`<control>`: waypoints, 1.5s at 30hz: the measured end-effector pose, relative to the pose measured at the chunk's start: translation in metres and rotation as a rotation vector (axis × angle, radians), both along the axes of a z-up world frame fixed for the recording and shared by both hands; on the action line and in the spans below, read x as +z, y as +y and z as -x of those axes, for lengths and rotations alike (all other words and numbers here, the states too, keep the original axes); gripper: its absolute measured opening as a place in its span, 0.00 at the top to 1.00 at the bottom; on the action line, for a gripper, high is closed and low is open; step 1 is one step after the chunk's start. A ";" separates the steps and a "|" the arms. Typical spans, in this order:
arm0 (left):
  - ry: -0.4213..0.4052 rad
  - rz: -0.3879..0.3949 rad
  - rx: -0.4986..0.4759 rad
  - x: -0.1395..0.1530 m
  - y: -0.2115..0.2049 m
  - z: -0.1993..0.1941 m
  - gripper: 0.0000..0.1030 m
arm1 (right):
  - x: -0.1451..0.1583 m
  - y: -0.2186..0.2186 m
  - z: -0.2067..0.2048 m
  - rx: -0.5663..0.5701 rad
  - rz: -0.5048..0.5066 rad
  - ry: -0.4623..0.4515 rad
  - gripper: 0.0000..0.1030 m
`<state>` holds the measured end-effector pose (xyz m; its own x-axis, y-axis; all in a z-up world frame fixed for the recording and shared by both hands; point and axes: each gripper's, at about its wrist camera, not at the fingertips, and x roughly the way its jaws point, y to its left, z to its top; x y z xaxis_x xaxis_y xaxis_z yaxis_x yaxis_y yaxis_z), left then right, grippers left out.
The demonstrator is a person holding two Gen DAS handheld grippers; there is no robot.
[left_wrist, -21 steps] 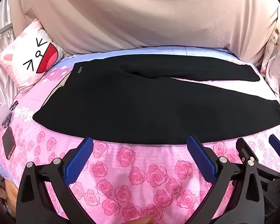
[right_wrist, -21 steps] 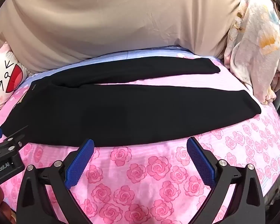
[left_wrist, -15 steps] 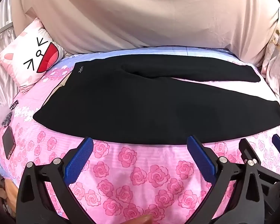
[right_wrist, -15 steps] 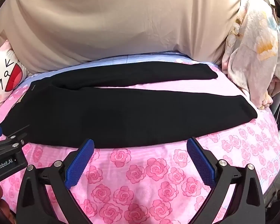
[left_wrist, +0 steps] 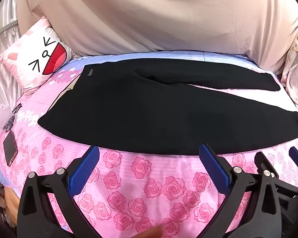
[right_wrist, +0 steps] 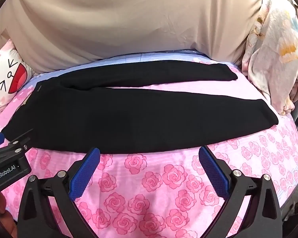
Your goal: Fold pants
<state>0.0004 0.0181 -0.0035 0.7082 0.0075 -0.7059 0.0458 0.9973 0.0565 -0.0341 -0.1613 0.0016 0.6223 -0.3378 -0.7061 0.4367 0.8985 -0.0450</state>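
Black pants (left_wrist: 141, 111) lie flat on a pink rose-print bed, waistband at the left, both legs spread toward the right with a gap between them. They also show in the right wrist view (right_wrist: 129, 117). My left gripper (left_wrist: 149, 170) is open and empty, hovering just in front of the pants' near edge. My right gripper (right_wrist: 149, 170) is open and empty, also just short of the near edge. The right gripper's fingers (left_wrist: 268, 170) show at the right of the left wrist view. The left gripper's body (right_wrist: 8, 158) shows at the left of the right wrist view.
A cartoon-face pillow (left_wrist: 37, 57) leans at the back left. A phone (left_wrist: 10, 148) lies on the bed (left_wrist: 149, 188) at the left edge. A beige curtain (left_wrist: 149, 15) hangs behind. A floral blanket (right_wrist: 274, 55) is piled at the right.
Both grippers have shifted slightly; the right wrist view has swung a little left, then back. The pants have not moved. Both grippers stay open.
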 end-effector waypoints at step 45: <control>0.037 -0.036 0.002 -0.009 -0.003 -0.009 0.05 | -0.008 0.002 -0.004 0.008 0.020 0.007 0.05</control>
